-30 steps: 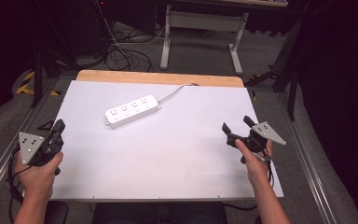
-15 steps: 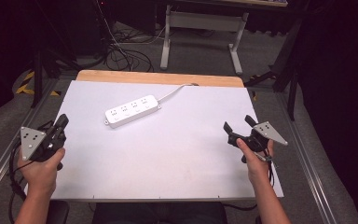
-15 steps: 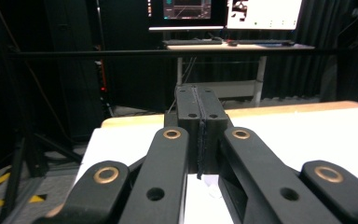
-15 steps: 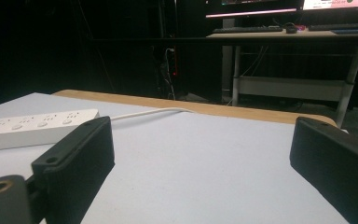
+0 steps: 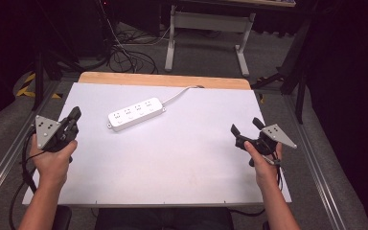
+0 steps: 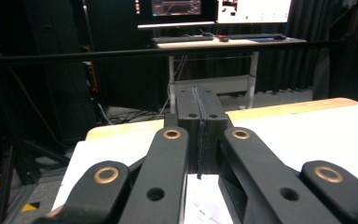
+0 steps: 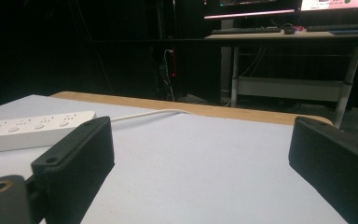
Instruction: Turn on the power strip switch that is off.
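Note:
A white power strip point(image 5: 135, 113) lies on the white tabletop point(image 5: 182, 163) toward the far left, and its cable point(image 5: 179, 94) runs off over the far edge. My left gripper point(image 5: 74, 116) hovers at the table's left edge, jaws shut with nothing between them; in the left gripper view the jaws meet point(image 6: 199, 105). My right gripper point(image 5: 245, 126) rests low near the right edge, open and empty. The right gripper view has the power strip point(image 7: 28, 128) beyond the left jaw, well apart from my right gripper point(image 7: 200, 149).
A wooden strip point(image 5: 163, 79) borders the table's far edge. Metal rails point(image 5: 5, 158) run along both sides. Beyond the table stand a desk frame point(image 5: 206, 28) and loose cables on the floor point(image 5: 124, 57). A desk with monitors point(image 6: 214, 9) is farther back.
My left gripper has lifted and moved forward and a little inward along the left edge, still shut. The right gripper and the power strip have stayed put.

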`<act>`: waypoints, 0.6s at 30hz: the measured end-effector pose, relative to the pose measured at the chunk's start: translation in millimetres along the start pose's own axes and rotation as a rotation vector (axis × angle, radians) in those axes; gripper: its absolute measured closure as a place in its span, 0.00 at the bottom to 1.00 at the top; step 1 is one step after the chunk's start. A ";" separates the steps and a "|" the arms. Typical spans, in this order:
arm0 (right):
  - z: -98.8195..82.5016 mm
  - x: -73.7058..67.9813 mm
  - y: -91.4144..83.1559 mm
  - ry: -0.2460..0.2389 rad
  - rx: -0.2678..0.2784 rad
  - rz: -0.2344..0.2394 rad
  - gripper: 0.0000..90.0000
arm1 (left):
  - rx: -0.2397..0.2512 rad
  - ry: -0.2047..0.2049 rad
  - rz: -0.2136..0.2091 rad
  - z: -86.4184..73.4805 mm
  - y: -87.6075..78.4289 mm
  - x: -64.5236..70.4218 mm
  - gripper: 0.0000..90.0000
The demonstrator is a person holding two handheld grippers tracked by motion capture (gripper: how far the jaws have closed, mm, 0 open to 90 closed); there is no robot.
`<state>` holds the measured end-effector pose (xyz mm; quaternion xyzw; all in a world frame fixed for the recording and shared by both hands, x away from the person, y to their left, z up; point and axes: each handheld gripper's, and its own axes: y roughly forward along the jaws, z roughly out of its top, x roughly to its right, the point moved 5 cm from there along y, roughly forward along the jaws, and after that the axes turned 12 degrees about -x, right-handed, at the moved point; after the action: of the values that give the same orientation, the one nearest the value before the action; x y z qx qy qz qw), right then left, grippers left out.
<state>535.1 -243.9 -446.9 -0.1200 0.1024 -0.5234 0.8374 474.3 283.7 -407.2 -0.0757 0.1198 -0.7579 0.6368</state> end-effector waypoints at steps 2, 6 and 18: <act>0.2 0.8 0.2 0.005 -0.001 -0.002 0.08 | 0.003 0.003 -0.008 3.5 3.6 3.1 1.00; 0.1 1.2 0.1 0.003 -0.001 -0.003 0.08 | 0.000 0.011 -0.023 8.6 9.6 10.0 1.00; 0.3 1.7 0.6 0.003 -0.002 -0.005 0.08 | -0.024 0.031 -0.074 14.9 29.3 27.5 1.00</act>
<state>536.4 -245.1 -446.8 -0.1204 0.1037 -0.5255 0.8358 501.2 250.8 -402.1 -0.0760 0.1359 -0.7805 0.6054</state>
